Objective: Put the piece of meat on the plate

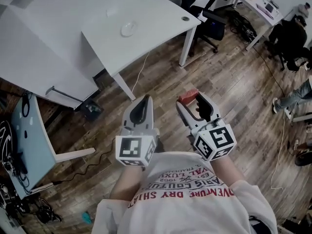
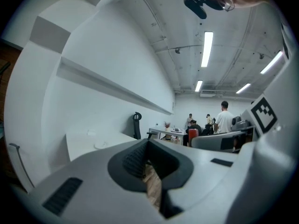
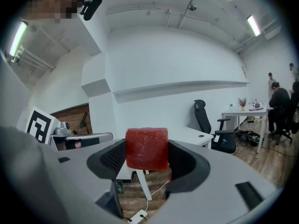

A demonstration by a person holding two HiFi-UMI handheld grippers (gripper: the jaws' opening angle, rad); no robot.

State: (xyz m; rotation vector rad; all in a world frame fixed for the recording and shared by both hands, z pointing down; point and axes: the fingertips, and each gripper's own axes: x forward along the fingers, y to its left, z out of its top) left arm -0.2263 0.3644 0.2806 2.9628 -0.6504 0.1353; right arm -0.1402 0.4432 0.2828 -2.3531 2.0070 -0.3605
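A red cube of meat (image 3: 146, 148) sits clamped between the jaws of my right gripper (image 3: 146, 158). In the head view the meat (image 1: 187, 96) pokes out at the tip of the right gripper (image 1: 191, 99), held over the wood floor. My left gripper (image 1: 144, 101) hangs beside it, shut and empty, its jaws closed to a thin slit (image 2: 150, 171). A small pale plate (image 1: 127, 29) lies on the white desk (image 1: 161, 18), well ahead of both grippers. The plate (image 2: 100, 145) also shows faintly in the left gripper view.
The desk stands on white legs (image 1: 125, 86) with a cable hanging down. A black office chair (image 1: 207, 13) is at the desk's far corner. Another white table (image 1: 253, 4) and people (image 1: 292, 33) are to the right. A light blue bench (image 1: 34, 130) is at the left.
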